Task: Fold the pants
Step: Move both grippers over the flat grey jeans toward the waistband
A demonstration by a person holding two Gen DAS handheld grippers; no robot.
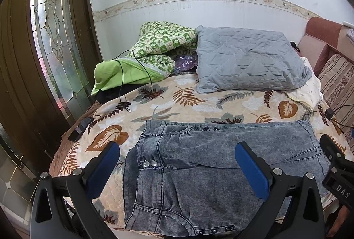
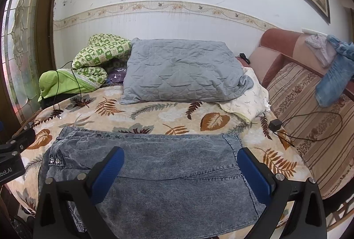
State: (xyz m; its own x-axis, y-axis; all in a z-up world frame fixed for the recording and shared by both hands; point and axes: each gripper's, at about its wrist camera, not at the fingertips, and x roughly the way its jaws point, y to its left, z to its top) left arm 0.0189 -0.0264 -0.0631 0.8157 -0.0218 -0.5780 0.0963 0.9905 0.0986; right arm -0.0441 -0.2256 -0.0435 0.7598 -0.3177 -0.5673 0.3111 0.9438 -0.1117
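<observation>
Grey acid-wash denim pants (image 1: 199, 170) lie folded into a compact rectangle on the near edge of the leaf-print bed cover (image 1: 177, 104). The waistband with metal studs sits at the left. My left gripper (image 1: 178, 157) is open and empty, hovering over the left half of the pants. My right gripper (image 2: 180, 160) is open and empty, hovering over the right half of the pants (image 2: 159, 172). The right gripper's body shows at the right edge of the left wrist view (image 1: 336, 168).
A grey quilted pillow (image 2: 183, 71), a green checked quilt (image 2: 97, 55) and a white cloth (image 2: 247, 99) lie at the back of the bed. A black cable and charger (image 2: 275, 124) lie on the right. A phone (image 1: 80, 128) rests at the left edge. A door stands to the left.
</observation>
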